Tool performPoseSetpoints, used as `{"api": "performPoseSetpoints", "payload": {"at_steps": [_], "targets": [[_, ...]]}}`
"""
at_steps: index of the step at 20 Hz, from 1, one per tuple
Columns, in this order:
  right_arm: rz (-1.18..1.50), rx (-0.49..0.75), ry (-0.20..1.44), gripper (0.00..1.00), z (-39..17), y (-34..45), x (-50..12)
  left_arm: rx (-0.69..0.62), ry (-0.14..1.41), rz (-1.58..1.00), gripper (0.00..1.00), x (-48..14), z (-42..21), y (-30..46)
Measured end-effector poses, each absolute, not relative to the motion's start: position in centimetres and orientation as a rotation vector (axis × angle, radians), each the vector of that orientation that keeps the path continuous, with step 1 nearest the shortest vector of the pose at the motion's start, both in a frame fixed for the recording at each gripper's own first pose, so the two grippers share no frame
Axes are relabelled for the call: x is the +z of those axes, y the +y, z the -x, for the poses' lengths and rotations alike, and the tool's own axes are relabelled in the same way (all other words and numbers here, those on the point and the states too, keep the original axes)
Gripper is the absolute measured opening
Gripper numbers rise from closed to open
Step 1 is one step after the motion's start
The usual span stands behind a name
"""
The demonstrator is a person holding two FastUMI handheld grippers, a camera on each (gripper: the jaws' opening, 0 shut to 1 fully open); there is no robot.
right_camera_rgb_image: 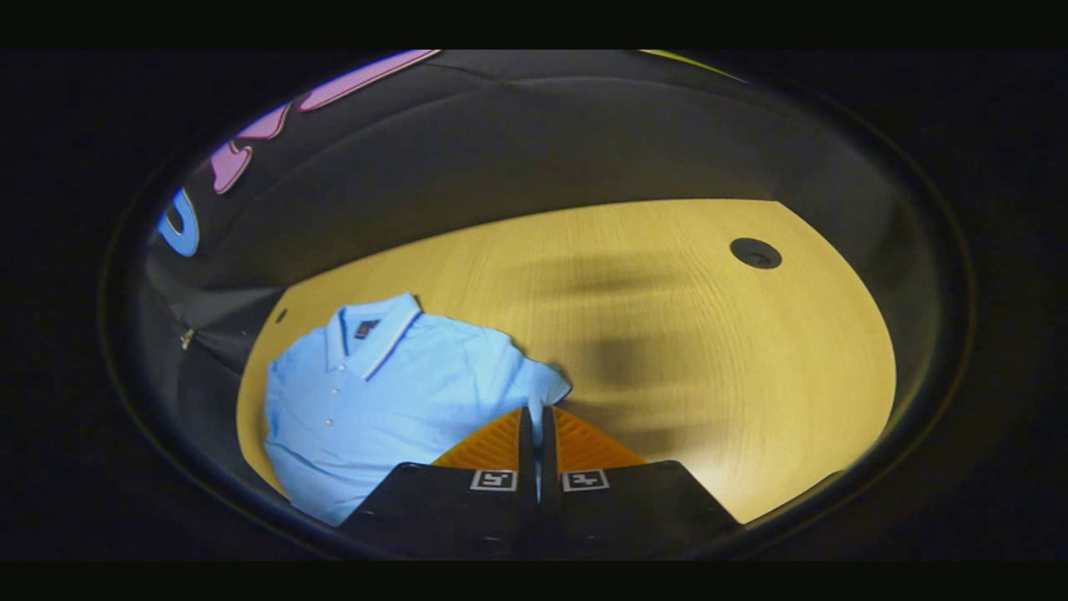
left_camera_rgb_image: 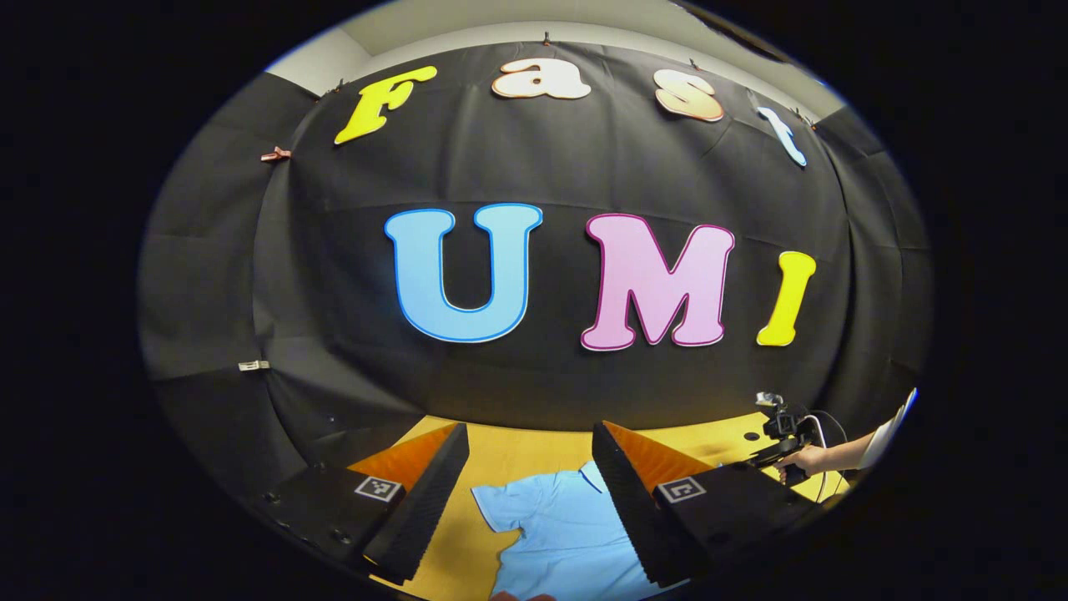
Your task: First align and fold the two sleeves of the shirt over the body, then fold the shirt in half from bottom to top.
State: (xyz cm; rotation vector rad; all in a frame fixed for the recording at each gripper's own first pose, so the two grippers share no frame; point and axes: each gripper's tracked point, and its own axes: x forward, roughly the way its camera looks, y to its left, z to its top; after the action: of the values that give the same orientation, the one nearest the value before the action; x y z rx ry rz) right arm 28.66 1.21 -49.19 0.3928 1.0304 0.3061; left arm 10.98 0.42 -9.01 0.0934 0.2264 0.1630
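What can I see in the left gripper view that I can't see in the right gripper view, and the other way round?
Left gripper view: the left hand-held gripper is open, with a light blue short-sleeved polo shirt seen between its fingers. Farther off, a person's hand holds the right hand-held gripper.
Right gripper view: that gripper's fingers are closed on a sleeve. It also shows the striped collar, the buttons and a round dark hole in the tabletop.
Shared: the shirt lying on the yellow wooden table.

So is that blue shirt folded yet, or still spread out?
Mostly spread: the shirt lies flat on the table, collar and buttons up. The right gripper is shut on one sleeve; no fold over the body shows.
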Motion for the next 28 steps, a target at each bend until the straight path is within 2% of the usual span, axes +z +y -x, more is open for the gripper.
{"api": "performPoseSetpoints", "payload": {"at_steps": [2, 5, 7, 8, 10, 11, 13, 15, 18, 20, 21, 24, 25, 26, 28], "targets": [[-0.441, 0.363, 0.969, 0.10, -29.6, 3.4, -46.4, 0.157, 0.227, -0.098, 0.95, -9.0, -10.5, 0.4], [-0.426, 0.461, 0.949, 0.05, -28.8, 7.0, -44.0, 0.148, 0.226, -0.099, 0.95, -9.3, -9.9, 0.3], [-0.354, 0.501, 1.001, 0.05, -27.3, 8.8, -45.5, 0.143, 0.234, -0.084, 0.95, -9.9, -9.7, 0.3], [-0.317, 0.512, 1.036, 0.00, -26.2, 9.8, -46.7, 0.139, 0.243, -0.076, 0.95, -10.4, -9.6, 0.3], [-0.257, 0.527, 1.099, 0.08, -24.9, 10.9, -48.6, 0.136, 0.276, -0.068, 0.95, -11.8, -9.4, 0.7], [-0.223, 0.512, 1.117, 0.05, -24.6, 10.8, -49.5, 0.132, 0.290, -0.072, 0.95, -12.6, -9.3, 0.7], [-0.207, 0.490, 1.120, 0.11, -24.7, 10.8, -50.0, 0.118, 0.323, -0.077, 0.95, -14.5, -9.1, 0.8], [-0.250, 0.495, 1.091, 0.06, -25.0, 11.1, -49.0, 0.107, 0.366, -0.044, 0.95, -16.5, -9.2, 1.3], [-0.279, 0.500, 1.026, 0.30, -25.2, 10.2, -45.8, 0.119, 0.437, -0.003, 0.95, -19.6, -10.4, 3.2], [-0.301, 0.505, 0.967, 0.58, -24.8, 9.2, -43.0, 0.124, 0.460, 0.021, 0.95, -21.3, -12.5, 4.6], [-0.309, 0.501, 0.939, 0.66, -24.5, 8.3, -41.5, 0.121, 0.477, 0.022, 0.96, -22.5, -13.8, 5.4], [-0.369, 0.481, 0.880, 0.71, -22.1, 5.7, -38.0, 0.170, 0.566, -0.010, 0.96, -27.6, -18.2, 9.0], [-0.384, 0.473, 0.873, 0.63, -21.1, 4.6, -37.4, 0.187, 0.607, -0.028, 0.96, -29.5, -19.4, 10.3], [-0.386, 0.458, 0.875, 0.71, -20.0, 3.1, -37.2, 0.197, 0.651, -0.052, 0.96, -31.7, -20.7, 11.5], [-0.376, 0.419, 0.887, 0.72, -17.8, 0.2, -37.2, 0.215, 0.729, -0.095, 0.96, -35.7, -22.8, 13.1]]}}
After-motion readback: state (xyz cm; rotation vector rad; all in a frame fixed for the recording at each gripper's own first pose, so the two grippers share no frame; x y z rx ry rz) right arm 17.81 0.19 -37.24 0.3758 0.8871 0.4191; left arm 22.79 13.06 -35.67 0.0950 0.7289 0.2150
